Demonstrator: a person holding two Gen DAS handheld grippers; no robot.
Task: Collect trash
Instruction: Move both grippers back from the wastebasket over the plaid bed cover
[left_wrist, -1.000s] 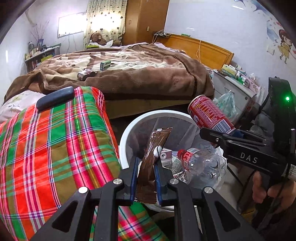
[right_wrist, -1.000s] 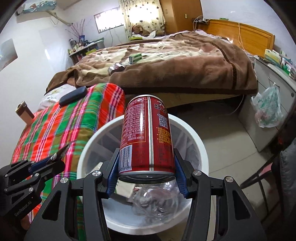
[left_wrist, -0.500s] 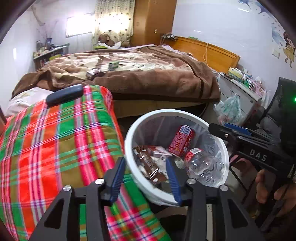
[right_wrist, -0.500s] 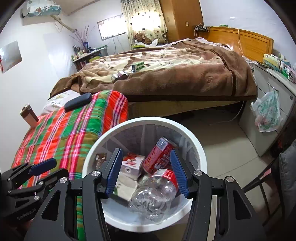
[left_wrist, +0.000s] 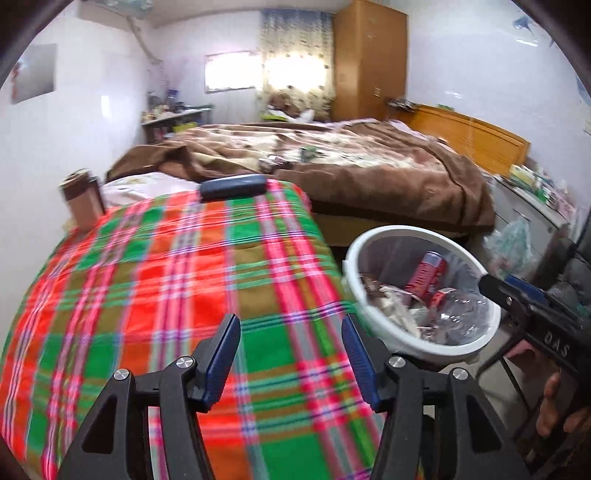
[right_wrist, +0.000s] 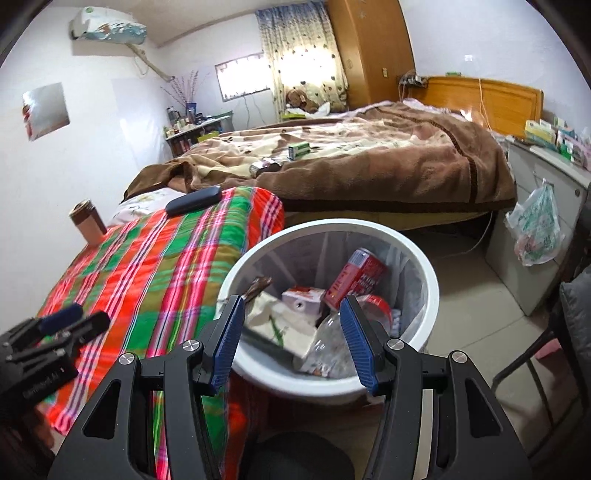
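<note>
A white trash bin (right_wrist: 424, 266) stands on the floor beside the plaid bed. In it lie a red can (right_wrist: 356, 277), a clear plastic bottle (right_wrist: 332, 339), a brown wrapper (right_wrist: 256, 286) and a small carton (right_wrist: 301, 299). The bin also shows at the right of the left wrist view (left_wrist: 369, 243). My right gripper (right_wrist: 291, 336) is open and empty, above the bin's near rim. My left gripper (left_wrist: 291, 354) is open and empty, over the plaid cover (left_wrist: 166, 295), left of the bin. On the brown blanket lie a green box (right_wrist: 300, 149) and a dark can (right_wrist: 264, 165).
A dark case (left_wrist: 233, 186) and a brown cup (left_wrist: 83, 203) sit at the plaid bed's far end. A big bed with a brown blanket (right_wrist: 388, 162) lies behind. A cabinet with a hanging plastic bag (right_wrist: 537, 229) stands at the right, a chair (right_wrist: 546, 354) nearby.
Both grippers let go of their loads, the wrapper and the red can, which now lie in the bin. My left gripper has swung left over the plaid bed. Both have drawn back and up.
</note>
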